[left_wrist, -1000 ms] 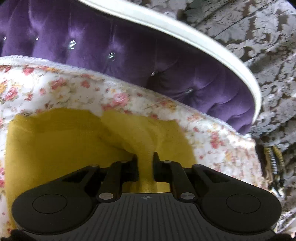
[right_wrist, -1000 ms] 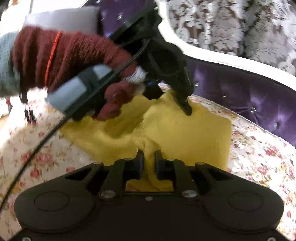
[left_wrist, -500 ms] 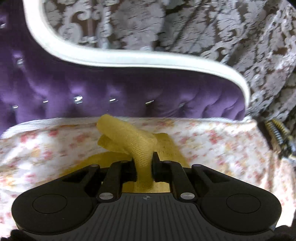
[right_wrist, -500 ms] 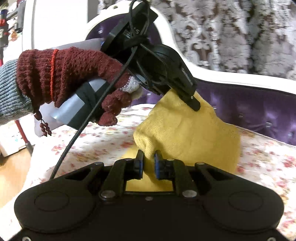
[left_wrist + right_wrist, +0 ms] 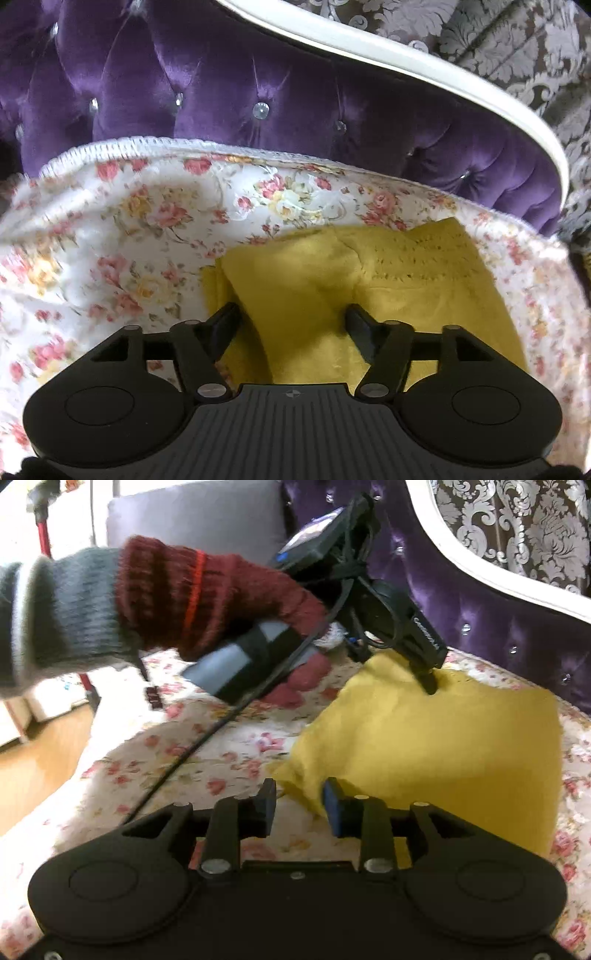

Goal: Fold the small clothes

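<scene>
A small yellow knit garment (image 5: 369, 291) lies folded on the floral bed cover (image 5: 155, 221). My left gripper (image 5: 291, 317) is open just above it, with nothing between its fingers. In the right wrist view the same garment (image 5: 443, 746) lies flat as a rough square. My right gripper (image 5: 300, 799) is open at its near left corner, the right finger (image 5: 332, 805) touching the cloth edge. The left gripper (image 5: 428, 679), held by a maroon-gloved hand (image 5: 229, 598), hovers over the garment's far corner.
A purple tufted headboard (image 5: 258, 85) with a white frame (image 5: 443, 74) stands close behind the cover. A black cable (image 5: 207, 738) trails from the left gripper across the cover. A wooden floor (image 5: 33, 760) shows past the bed's left edge.
Both grippers have opened and let go of the yellow garment. It has dropped from a lifted bunch to lying flat and folded on the cover.
</scene>
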`<state>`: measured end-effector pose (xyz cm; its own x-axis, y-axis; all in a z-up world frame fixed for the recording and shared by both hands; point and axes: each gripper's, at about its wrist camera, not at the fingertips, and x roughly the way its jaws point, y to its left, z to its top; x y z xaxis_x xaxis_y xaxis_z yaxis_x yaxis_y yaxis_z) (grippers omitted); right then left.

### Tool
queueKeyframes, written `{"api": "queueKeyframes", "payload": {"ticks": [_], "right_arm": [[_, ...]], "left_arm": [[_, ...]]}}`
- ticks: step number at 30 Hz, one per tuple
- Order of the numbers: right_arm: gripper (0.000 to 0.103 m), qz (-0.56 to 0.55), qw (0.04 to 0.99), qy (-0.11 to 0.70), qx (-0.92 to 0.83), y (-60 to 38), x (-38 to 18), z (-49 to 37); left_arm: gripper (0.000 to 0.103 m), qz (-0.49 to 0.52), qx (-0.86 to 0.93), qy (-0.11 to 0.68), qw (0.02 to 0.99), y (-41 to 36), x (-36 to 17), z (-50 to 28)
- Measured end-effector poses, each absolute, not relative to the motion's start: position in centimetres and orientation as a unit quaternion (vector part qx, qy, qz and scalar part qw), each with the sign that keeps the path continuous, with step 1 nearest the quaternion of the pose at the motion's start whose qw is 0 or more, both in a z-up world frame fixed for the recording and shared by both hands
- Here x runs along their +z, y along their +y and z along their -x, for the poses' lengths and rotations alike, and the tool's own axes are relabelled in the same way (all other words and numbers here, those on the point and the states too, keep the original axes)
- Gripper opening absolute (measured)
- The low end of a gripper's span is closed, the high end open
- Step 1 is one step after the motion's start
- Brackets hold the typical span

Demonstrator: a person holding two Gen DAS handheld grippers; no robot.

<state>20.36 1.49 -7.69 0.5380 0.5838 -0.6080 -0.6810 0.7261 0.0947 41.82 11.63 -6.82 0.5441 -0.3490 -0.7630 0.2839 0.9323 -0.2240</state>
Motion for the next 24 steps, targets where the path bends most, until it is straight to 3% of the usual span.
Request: {"api": "queueKeyframes", "payload": {"ticks": [2, 8, 10, 13, 17, 21, 24], "right_arm": [[0.041, 0.05, 0.865, 0.321, 0.382, 0.6, -7.1, -20.2], [0.043, -0.027, 0.871, 0.307, 0.382, -3.8, -4.6, -20.7], [0.056, -0.065, 0.877, 0.309, 0.362, -6.1, -4.2, -21.5], [0.062, -0.103, 0.886, 0.314, 0.326, -9.1, -4.1, -23.2], [0.063, -0.138, 0.892, 0.324, 0.284, -12.5, -4.8, -25.2], [0.075, -0.18, 0.884, 0.336, 0.27, -14.7, -6.1, -26.9], [0.076, -0.193, 0.881, 0.34, 0.266, -15.4, -7.0, -28.0]], "left_arm": [[0.092, -0.018, -0.149, 0.432, 0.889, 10.9, -6.3, -41.5], [0.092, 0.011, -0.122, 0.41, 0.904, 12.8, -4.1, -39.9], [0.092, 0.046, -0.125, 0.406, 0.904, 13.8, -3.2, -38.7], [0.092, 0.101, -0.139, 0.405, 0.898, 14.9, -2.8, -36.4], [0.093, 0.141, -0.164, 0.428, 0.877, 15.1, -4.0, -33.1], [0.093, 0.154, -0.185, 0.456, 0.857, 14.5, -6.1, -30.3], [0.097, 0.162, -0.197, 0.466, 0.847, 14.1, -7.2, -29.0]]}}
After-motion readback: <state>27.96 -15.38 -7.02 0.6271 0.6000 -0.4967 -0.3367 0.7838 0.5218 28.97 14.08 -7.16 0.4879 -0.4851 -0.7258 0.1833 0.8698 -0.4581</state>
